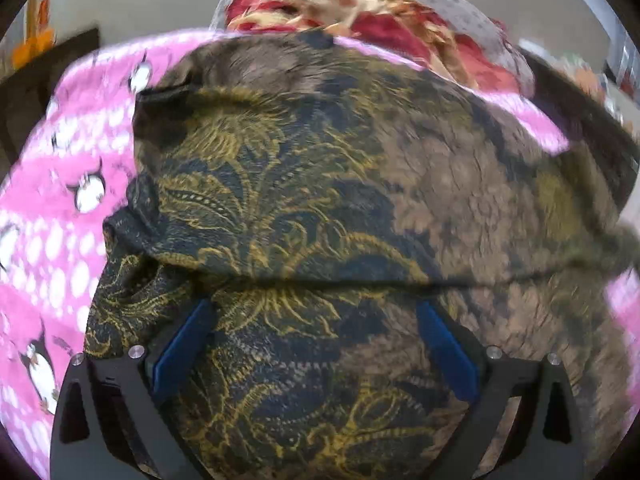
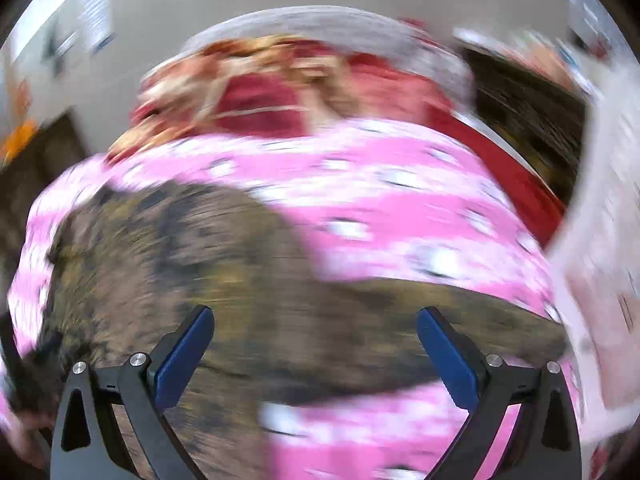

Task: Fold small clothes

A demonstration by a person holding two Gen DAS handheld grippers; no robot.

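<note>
A dark garment with a gold floral print (image 1: 288, 200) lies on a pink penguin-print blanket (image 1: 52, 208), with a fold edge running across it just ahead of my left gripper (image 1: 316, 312). The left gripper is open, its blue-padded fingers (image 1: 180, 352) spread wide over the cloth and holding nothing. In the right wrist view, which is heavily blurred, the same garment (image 2: 224, 264) lies on the blanket (image 2: 400, 208). My right gripper (image 2: 316, 320) is open above the garment's right edge and holds nothing.
A red and cream patterned cloth pile (image 1: 360, 4) sits behind the blanket, also in the right wrist view (image 2: 260, 88). Dark furniture (image 2: 528, 116) stands at the right. A white sheet-like object (image 2: 600, 240) is at the far right.
</note>
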